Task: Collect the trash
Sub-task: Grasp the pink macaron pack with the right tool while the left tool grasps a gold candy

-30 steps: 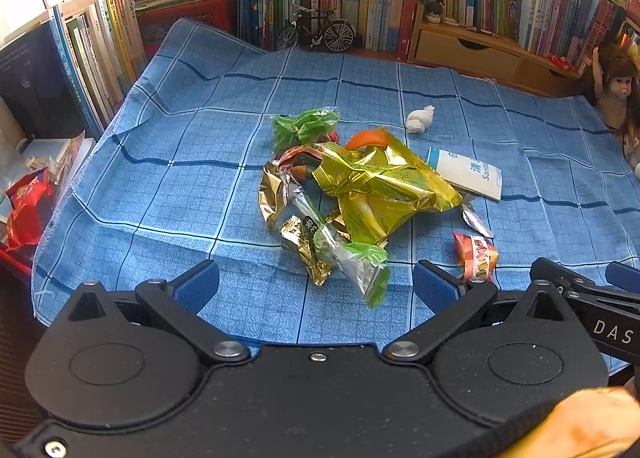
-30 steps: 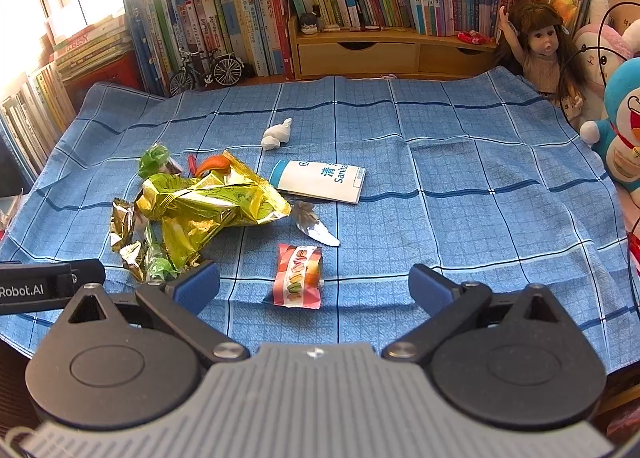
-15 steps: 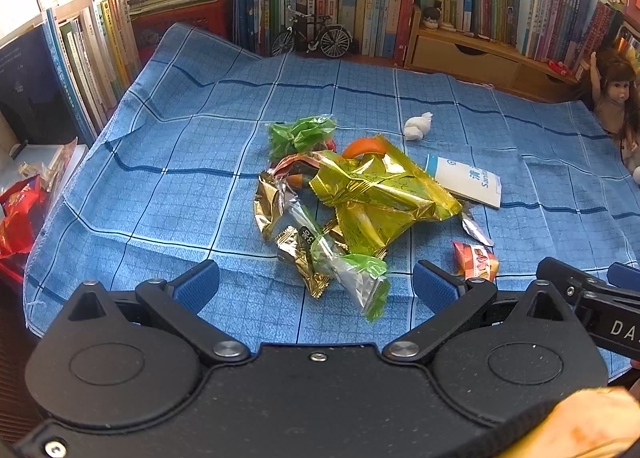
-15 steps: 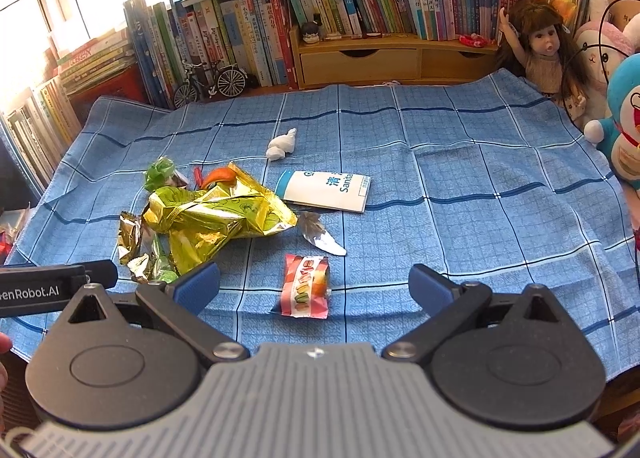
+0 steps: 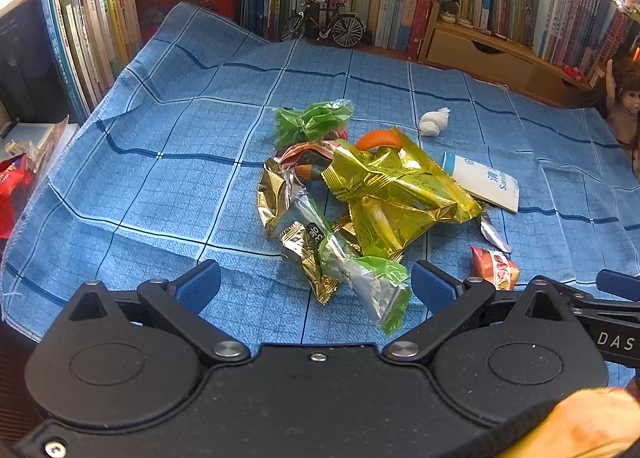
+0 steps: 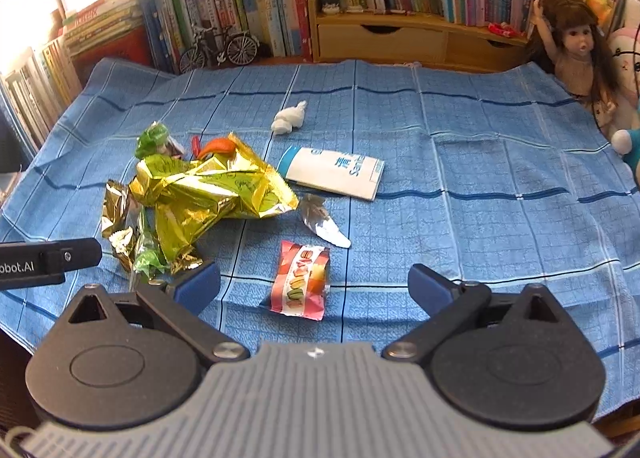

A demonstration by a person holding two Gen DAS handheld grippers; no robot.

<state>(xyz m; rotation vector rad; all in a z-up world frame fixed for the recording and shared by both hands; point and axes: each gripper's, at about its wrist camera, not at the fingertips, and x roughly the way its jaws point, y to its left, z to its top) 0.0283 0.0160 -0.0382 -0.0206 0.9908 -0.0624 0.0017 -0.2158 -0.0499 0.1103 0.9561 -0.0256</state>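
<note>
- Your left claw [image 5: 316,286] is spread wide and holds nothing; it hovers at the near edge of the blue checked cloth [image 5: 168,181], with the clear-and-green wrapper [image 5: 372,282] lying between its pads but not gripped.
- Your right claw [image 6: 314,282] is equally wide open and empty, lined up on the pink snack packet [image 6: 302,282], which sits flat on the cloth between its fingers.
- Taking the big gold foil bag [image 6: 208,193] as the landmark: smaller gold wrappers and a green wrapper [image 6: 152,137] crowd its left and far sides, the white tissue pack [image 6: 336,173] lies just to its right, a silver scrap [image 6: 320,217] sits near its right corner, and a crumpled white tissue [image 6: 288,119] lies beyond it.
- By my reading, collection has barely begun: every piece is loose on the cloth and nothing is gripped.
- No bin or bag shows in either view, so I can't tell where the trash should go.
</note>
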